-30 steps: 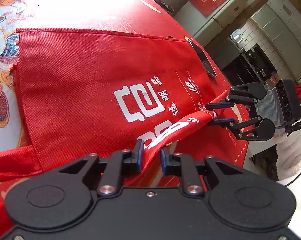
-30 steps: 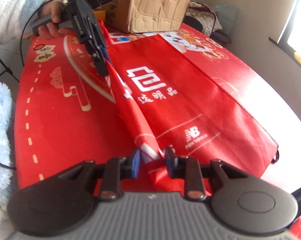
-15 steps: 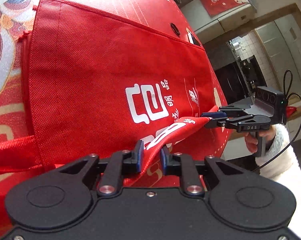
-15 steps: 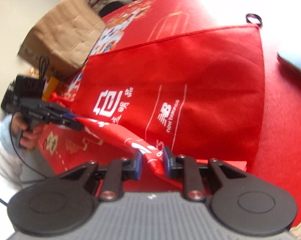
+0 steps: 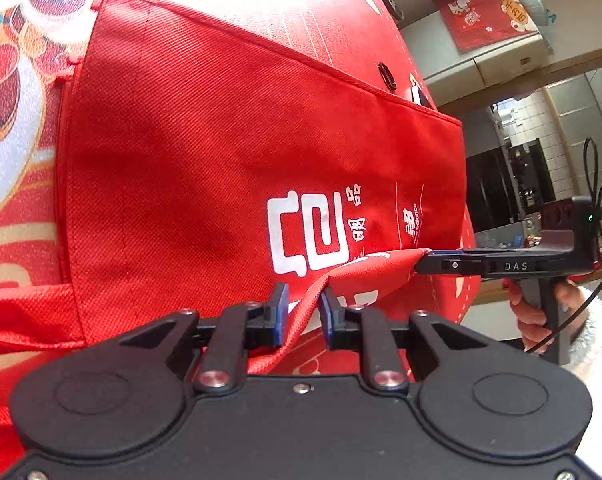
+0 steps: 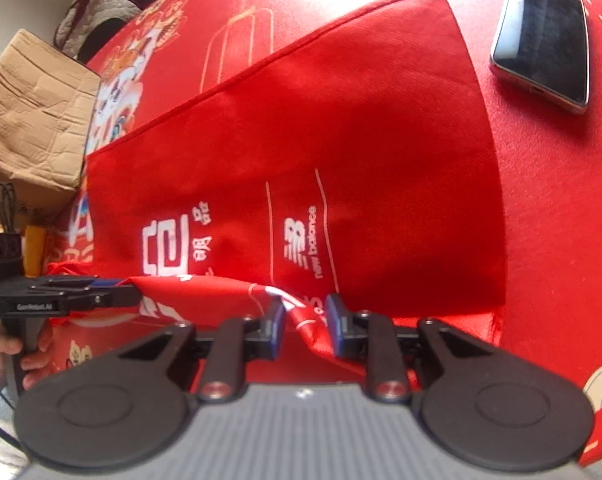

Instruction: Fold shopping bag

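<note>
In the left wrist view, the red shopping bag (image 5: 221, 160) lay flat on the red printed worktop (image 5: 5, 128), showing white Chinese characters and a small "new balance" logo; the left tongs (image 5: 303, 312) were clamped on its lifted near edge, and the right tongs (image 5: 425, 258), marked "DAS", pinched the same edge. In the right wrist view, the right tongs (image 6: 303, 316) gripped that fold beside "new balance", near a phone (image 6: 541, 36) and a cardboard box (image 6: 33, 112).

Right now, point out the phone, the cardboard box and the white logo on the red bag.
phone (image 6: 543, 36): right wrist view, middle of its dark screen.
cardboard box (image 6: 33, 108): right wrist view, its creased side.
white logo (image 5: 309, 236): left wrist view, the large square character.
</note>
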Available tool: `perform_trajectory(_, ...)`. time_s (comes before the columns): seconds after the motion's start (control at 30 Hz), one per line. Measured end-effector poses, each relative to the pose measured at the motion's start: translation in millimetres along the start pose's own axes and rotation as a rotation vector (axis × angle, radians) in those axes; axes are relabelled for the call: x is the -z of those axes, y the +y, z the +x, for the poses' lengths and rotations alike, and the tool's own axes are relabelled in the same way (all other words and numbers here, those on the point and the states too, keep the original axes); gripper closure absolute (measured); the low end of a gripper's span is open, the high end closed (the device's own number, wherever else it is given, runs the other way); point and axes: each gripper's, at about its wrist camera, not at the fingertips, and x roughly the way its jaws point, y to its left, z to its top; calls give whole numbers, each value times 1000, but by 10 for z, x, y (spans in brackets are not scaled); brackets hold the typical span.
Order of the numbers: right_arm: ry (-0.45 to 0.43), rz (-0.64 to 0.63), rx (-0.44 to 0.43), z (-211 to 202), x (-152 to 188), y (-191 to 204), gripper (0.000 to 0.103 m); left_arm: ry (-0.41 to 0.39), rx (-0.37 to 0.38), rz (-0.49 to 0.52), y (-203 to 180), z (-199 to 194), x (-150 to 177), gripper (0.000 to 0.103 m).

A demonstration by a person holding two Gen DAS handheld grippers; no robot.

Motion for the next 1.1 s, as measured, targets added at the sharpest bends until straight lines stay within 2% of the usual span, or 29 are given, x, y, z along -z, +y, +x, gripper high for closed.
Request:
perform_trajectory(0.13, -8, -30, 130, 49, -7, 235, 78, -8, -24, 19, -137, 9, 37, 84)
perform_trajectory(0.3, 77, -41, 240, 156, -170, 418, 77, -13, -51, 47, -199, -20, 53, 84)
perform_trajectory(0.4, 112, -1, 259, 192, -247, 413, 77, -17, -54, 50, -208, -40, 51, 84)
perform_trajectory(0.63, 101, -7, 306, 203, -210, 479, 77, -22, -84, 78, -259, -93, 52, 84)
perform_trajectory(0.67, 101, -8, 312, 205, -207, 487, 77, -26, -99, 101, -293, -104, 63, 83)
perform_trajectory(0.7, 104, -12, 314, 208, -208, 489, 77, -29, -109, 120, -306, -121, 75, 76)
perform_trajectory(0.73, 110, -17, 313, 210, -214, 485, 77, -47, -148, 188, -388, -157, 101, 60)
perform_trajectory(0.77, 118, -17, 309, 211, -224, 473, 77, -67, -188, 239, -452, -185, 127, 49)
perform_trajectory(0.8, 126, -12, 304, 212, -236, 453, 77, -106, -276, 328, -559, -226, 191, 39)
perform_trajectory(0.87, 137, -11, 303, 213, -252, 446, 77, -194, -451, 611, -848, -309, 452, 43)
perform_trajectory(0.93, 146, -21, 312, 210, -265, 473, 76, -241, -490, 742, -994, -378, 634, 59)
perform_trajectory(0.97, 149, -30, 318, 209, -267, 486, 75, -279, -478, 839, -1104, -450, 784, 61)
perform_trajectory(1.0, 150, -43, 325, 210, -266, 498, 74, -292, -470, 873, -1146, -476, 841, 71)
perform_trajectory(1.03, 151, -54, 329, 207, -263, 505, 74, -313, -445, 958, -1234, -524, 979, 79)
perform_trajectory(1.1, 149, -60, 323, 195, -254, 492, 74, -299, -440, 1127, -1374, -507, 1226, 79)
